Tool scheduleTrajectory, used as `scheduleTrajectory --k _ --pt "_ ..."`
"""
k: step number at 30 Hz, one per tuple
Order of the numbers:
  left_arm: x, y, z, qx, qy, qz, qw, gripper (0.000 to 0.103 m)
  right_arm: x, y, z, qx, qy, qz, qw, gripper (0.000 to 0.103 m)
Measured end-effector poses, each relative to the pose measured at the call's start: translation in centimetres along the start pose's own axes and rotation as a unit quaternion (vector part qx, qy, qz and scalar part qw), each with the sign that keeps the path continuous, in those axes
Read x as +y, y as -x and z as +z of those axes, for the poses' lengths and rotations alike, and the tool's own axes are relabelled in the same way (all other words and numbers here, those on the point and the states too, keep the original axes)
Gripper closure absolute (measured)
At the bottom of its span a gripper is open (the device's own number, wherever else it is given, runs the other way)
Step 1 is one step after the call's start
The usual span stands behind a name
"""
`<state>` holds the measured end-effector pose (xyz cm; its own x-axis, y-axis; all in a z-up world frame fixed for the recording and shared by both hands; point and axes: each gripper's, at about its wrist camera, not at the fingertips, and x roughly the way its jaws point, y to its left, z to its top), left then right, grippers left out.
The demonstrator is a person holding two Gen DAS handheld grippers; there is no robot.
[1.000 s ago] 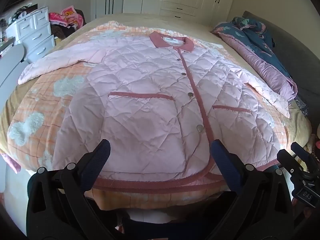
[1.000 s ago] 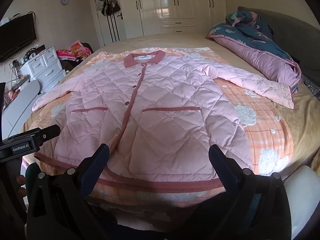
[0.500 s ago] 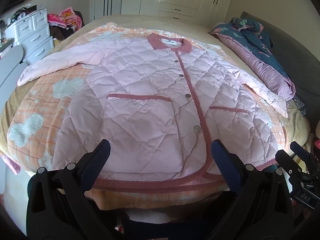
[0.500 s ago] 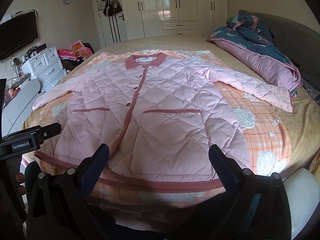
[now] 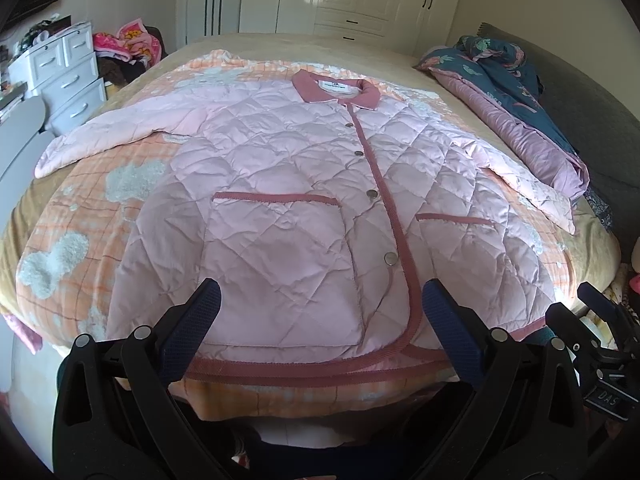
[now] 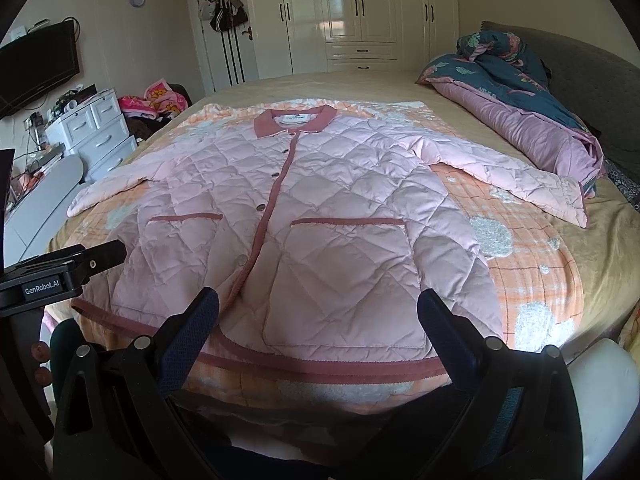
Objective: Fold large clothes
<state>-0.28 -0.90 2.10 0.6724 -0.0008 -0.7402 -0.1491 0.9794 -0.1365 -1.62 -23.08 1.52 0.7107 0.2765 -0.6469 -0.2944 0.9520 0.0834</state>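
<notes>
A large pink quilted jacket (image 5: 296,200) with dark pink trim and collar lies flat, front up and buttoned, on the bed, sleeves spread to both sides. It also shows in the right wrist view (image 6: 328,216). My left gripper (image 5: 320,312) is open and empty, held above the jacket's hem near the bed's front edge. My right gripper (image 6: 318,312) is open and empty, also over the hem, to the right of the left one. The right gripper's side (image 5: 592,332) shows at the left view's right edge; the left gripper's body (image 6: 60,276) shows at the right view's left edge.
An orange checked blanket (image 5: 80,216) lies under the jacket. A rolled blue and purple quilt (image 6: 532,120) lies along the bed's right side. White drawers (image 6: 92,132) and piled clothes (image 6: 154,100) stand to the left. White wardrobes (image 6: 352,16) stand at the back.
Both grippers have drawn back and risen slightly, so more of the bed and jacket is in view. The jacket has not moved.
</notes>
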Motion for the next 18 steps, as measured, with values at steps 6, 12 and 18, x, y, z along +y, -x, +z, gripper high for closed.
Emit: scheduleTrajectory --k 6,12,18 --pt "0.07 -0.16 -0.2 -0.001 -0.001 0.0 1.0 0.009 0.06 0.0 0.01 -0.001 0.002 -0.001 1.0 0.004" --pt "-0.43 -0.01 0.31 -0.001 -0.003 -0.001 1.0 0.009 0.06 -0.01 0.01 0.0 0.001 -0.001 1.0 0.004" --pt "-0.02 -0.2 -0.04 -0.001 -0.002 -0.002 1.0 0.009 0.05 -0.02 0.0 0.001 0.002 0.0 1.0 0.004"
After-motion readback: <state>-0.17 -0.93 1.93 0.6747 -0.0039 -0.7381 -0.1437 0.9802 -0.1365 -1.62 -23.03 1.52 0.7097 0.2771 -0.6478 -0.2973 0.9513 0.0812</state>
